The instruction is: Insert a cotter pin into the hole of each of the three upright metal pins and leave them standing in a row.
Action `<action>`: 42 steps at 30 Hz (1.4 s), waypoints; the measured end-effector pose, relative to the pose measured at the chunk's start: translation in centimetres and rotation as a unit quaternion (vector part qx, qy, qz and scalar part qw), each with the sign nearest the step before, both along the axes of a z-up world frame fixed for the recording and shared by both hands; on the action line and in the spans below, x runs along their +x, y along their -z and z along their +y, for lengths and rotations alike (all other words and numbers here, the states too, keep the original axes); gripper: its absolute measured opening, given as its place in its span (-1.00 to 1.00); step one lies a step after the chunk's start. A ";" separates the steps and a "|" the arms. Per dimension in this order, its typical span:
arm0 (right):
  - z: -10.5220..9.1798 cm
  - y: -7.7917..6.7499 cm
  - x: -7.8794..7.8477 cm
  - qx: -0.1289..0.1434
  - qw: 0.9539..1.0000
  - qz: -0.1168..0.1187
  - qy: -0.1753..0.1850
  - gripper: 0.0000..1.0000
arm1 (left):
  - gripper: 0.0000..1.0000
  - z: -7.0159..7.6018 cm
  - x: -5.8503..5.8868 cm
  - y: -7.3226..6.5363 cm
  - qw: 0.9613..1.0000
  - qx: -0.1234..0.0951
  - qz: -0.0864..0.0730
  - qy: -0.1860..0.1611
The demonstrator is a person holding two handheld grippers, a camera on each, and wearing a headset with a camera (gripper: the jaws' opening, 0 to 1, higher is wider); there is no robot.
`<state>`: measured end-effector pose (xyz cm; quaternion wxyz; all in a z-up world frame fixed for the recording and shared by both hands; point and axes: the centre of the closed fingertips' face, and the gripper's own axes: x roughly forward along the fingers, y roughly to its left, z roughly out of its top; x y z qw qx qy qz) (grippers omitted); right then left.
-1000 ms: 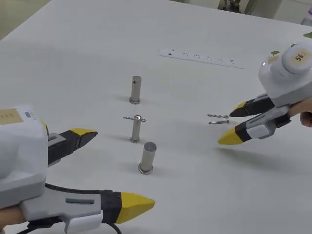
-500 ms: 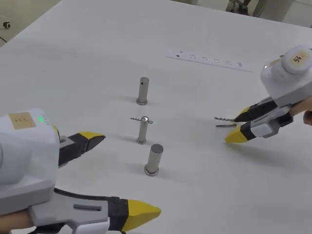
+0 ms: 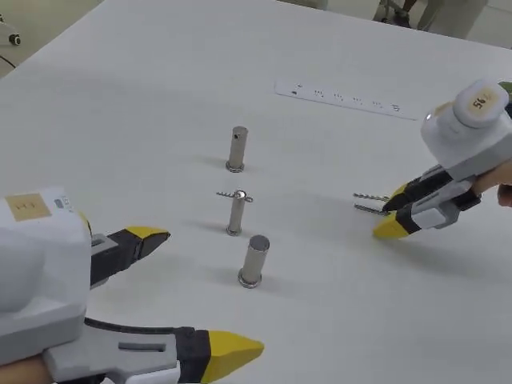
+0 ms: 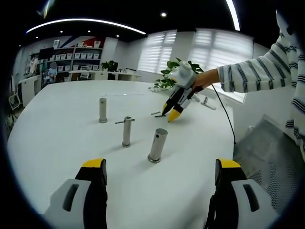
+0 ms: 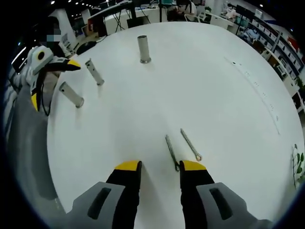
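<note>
Pickup of a second cotter pin is the step in hand, I judge: the right gripper (image 5: 160, 165), jaws slightly spread and pinching nothing, has its tips at the two loose cotter pins (image 5: 171, 151) lying side by side on the table (image 3: 160, 96), well right of the middle metal pin (image 3: 235, 214). Next it must close on one alone, lift it and line it up with a bare pin's cross-hole, while the left gripper (image 3: 212, 290), jaws wide apart and empty, hovers left of the middle metal pin. Count: three upright metal pins, far pin (image 3: 238, 148) and near pin (image 3: 255, 260) bare, the middle one carrying a fitted cotter pin (image 3: 234, 194); three cotter pins in all; two grippers.
</note>
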<state>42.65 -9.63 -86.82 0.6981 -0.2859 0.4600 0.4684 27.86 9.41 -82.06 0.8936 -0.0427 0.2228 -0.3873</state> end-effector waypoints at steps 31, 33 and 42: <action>0.5 0.5 0.3 -0.106 0.990 -0.032 -0.082 -0.93 | 0.95 0.5 -1.3 -1.1 1.000 0.010 0.009 -0.022; 0.5 0.5 0.3 -0.112 0.990 -0.036 -0.082 -0.94 | 0.95 0.4 -1.4 -1.0 1.000 0.011 0.012 -0.022; -0.1 -0.3 0.4 -0.122 0.987 -0.054 -0.084 -0.96 | 0.90 0.4 -1.2 -1.8 1.000 0.022 0.005 -0.013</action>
